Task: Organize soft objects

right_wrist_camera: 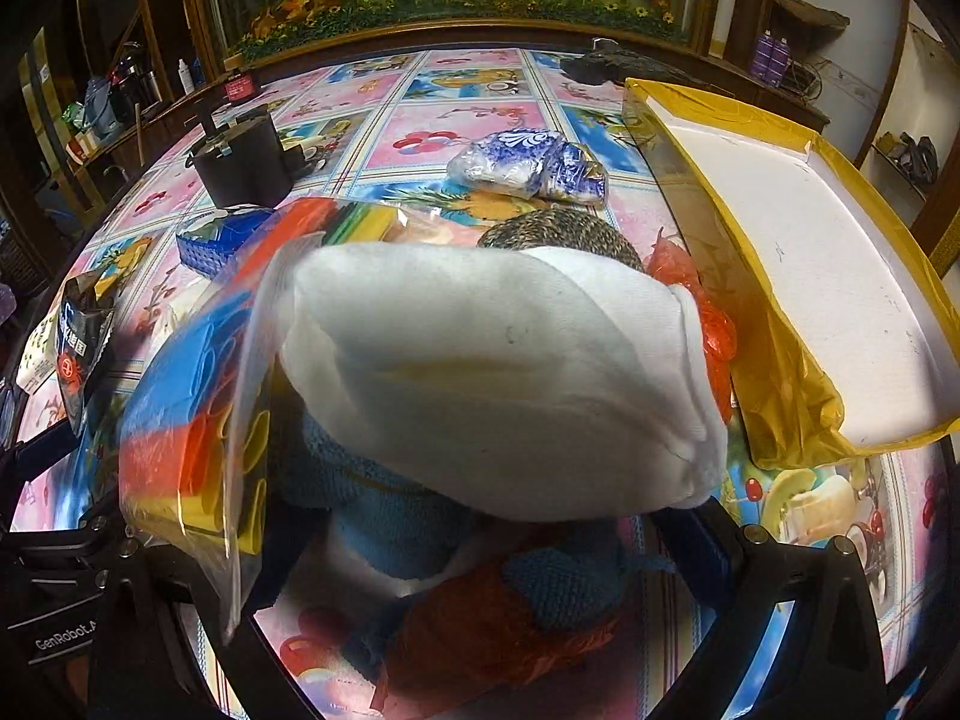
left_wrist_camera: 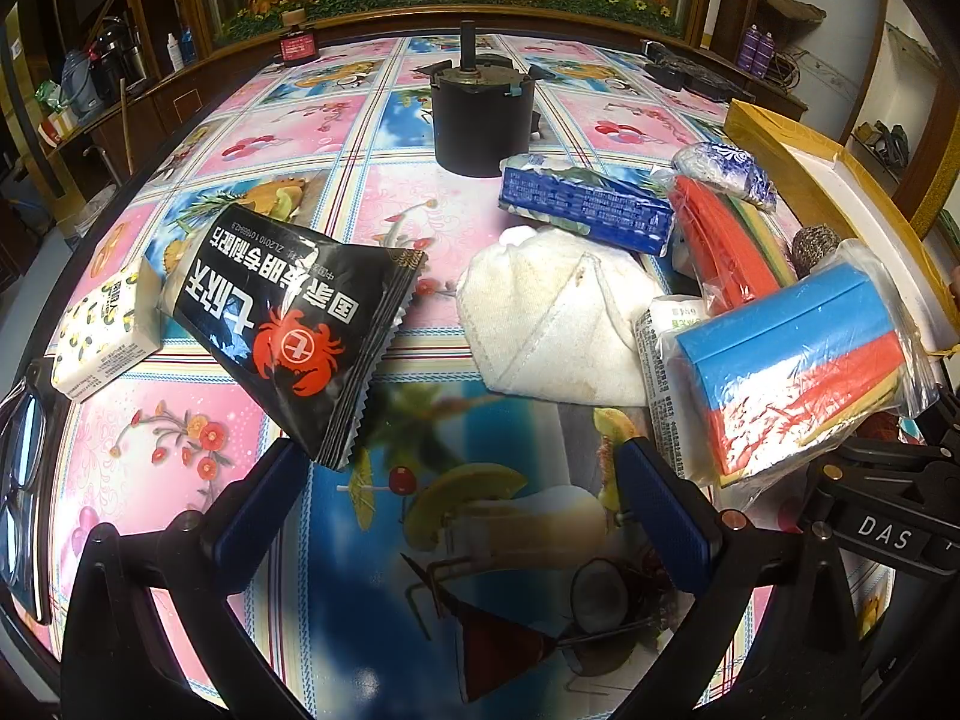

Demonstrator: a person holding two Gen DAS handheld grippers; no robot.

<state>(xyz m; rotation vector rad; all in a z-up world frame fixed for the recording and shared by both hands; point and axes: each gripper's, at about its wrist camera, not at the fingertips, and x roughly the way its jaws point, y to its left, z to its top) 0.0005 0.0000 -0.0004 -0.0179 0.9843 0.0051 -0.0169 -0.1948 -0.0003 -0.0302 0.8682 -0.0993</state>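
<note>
In the left wrist view my left gripper [left_wrist_camera: 462,498] is open and empty, low over the tablecloth. Ahead of it lie a black crab-print packet [left_wrist_camera: 288,324], a folded white towel [left_wrist_camera: 552,318], a blue tissue pack [left_wrist_camera: 588,204] and a clear bag of blue, red and yellow sponges [left_wrist_camera: 798,360]. In the right wrist view my right gripper [right_wrist_camera: 480,516] is closed around a white soft pad [right_wrist_camera: 498,378], held above a blue and red knitted cloth [right_wrist_camera: 492,606]. The sponge bag [right_wrist_camera: 192,408] leans at its left. The right fingertips are hidden behind the pad.
A yellow-taped white foam box [right_wrist_camera: 798,276] stands at the right. A black cylinder device [left_wrist_camera: 483,114] sits mid-table. A blue-white patterned bag [right_wrist_camera: 528,165], a grey scrubber ball [left_wrist_camera: 816,246] and a small yellow-dotted tissue pack [left_wrist_camera: 102,336] lie around. The table edge is near at the left.
</note>
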